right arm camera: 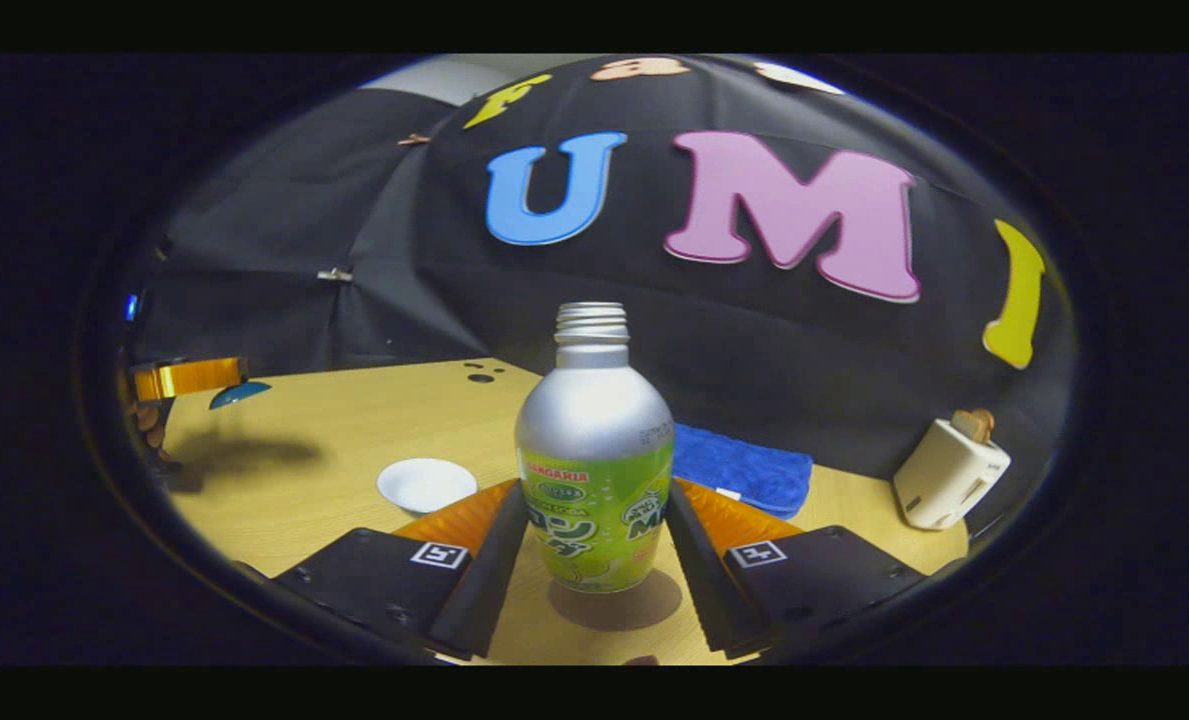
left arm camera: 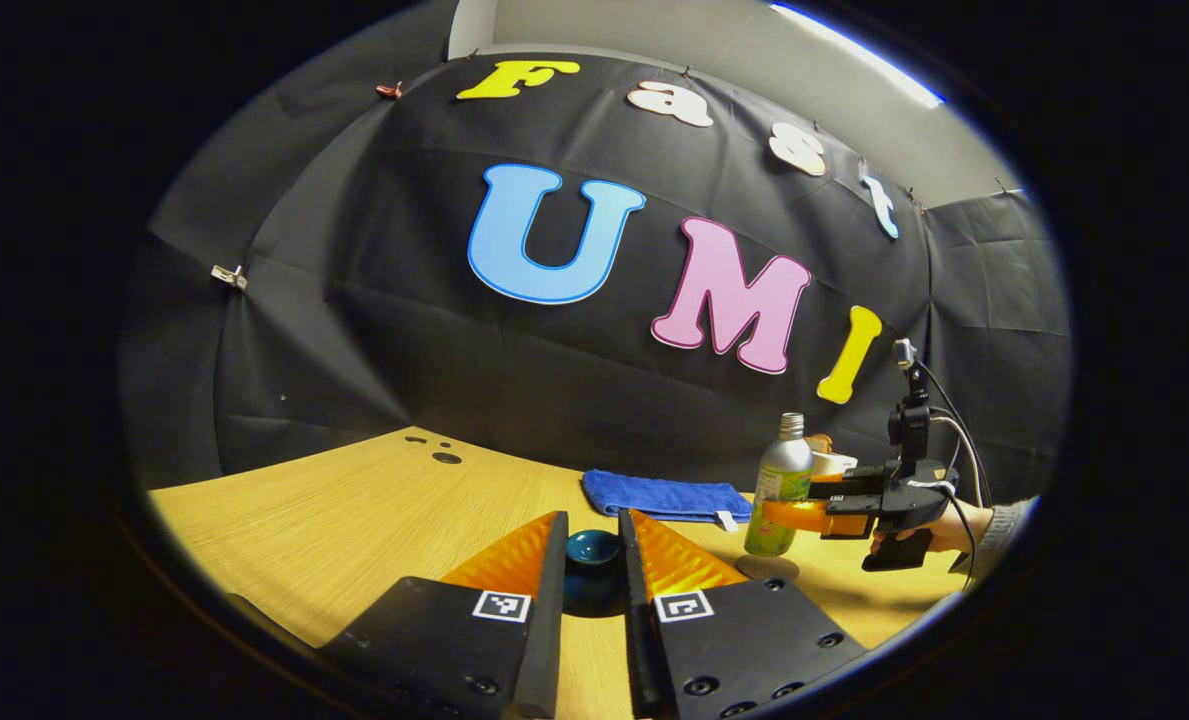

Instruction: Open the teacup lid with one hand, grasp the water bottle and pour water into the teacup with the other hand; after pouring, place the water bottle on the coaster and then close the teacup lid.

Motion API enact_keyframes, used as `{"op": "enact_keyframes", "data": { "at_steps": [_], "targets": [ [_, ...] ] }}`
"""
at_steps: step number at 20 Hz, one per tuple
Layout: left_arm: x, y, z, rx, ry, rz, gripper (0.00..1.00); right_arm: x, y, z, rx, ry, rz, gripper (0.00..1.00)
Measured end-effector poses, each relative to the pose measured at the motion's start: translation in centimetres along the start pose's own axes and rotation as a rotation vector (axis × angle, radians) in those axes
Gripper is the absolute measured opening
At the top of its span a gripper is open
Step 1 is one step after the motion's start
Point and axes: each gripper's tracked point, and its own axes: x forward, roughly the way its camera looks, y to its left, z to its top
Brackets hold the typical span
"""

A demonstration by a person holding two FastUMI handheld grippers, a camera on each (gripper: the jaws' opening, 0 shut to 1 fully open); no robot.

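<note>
My left gripper (left arm camera: 594,532) is shut on the dark teal teacup lid (left arm camera: 594,550). In the right gripper view that lid (right arm camera: 239,393) hangs above the table at the far left, casting a shadow. The white teacup (right arm camera: 426,484) stands uncovered on the table, left of the bottle. My right gripper (right arm camera: 594,492) is shut on the silver and green water bottle (right arm camera: 594,450), which is upright and has no cap. The bottle (left arm camera: 780,490) sits just over the round brown coaster (left arm camera: 766,569); I cannot tell whether they touch.
A folded blue cloth (left arm camera: 666,496) lies at the back of the wooden table (left arm camera: 354,520). A white toaster (right arm camera: 950,472) with bread in it stands at the right. A hand (left arm camera: 954,527) holds the right gripper near the table's right edge.
</note>
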Motion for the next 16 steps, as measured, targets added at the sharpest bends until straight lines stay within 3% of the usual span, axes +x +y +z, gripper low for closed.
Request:
{"op": "enact_keyframes", "data": {
  "at_steps": [5,15,16],
  "targets": [
    [0.4,-0.5,-0.8,0.007,0.021,-0.007,0.31,-0.9,-2.3,-1.7,0.155,-0.003,0.0,0.79],
    [0.6,-1.3,-1.3,0.017,0.036,-0.014,0.31,-0.4,-3.1,-3.2,0.171,0.002,-0.019,0.81],
    [0.7,-1.3,-1.3,0.02,0.036,-0.014,0.31,-0.4,-3.1,-3.2,0.18,0.0,-0.016,0.78]
  ]
}}
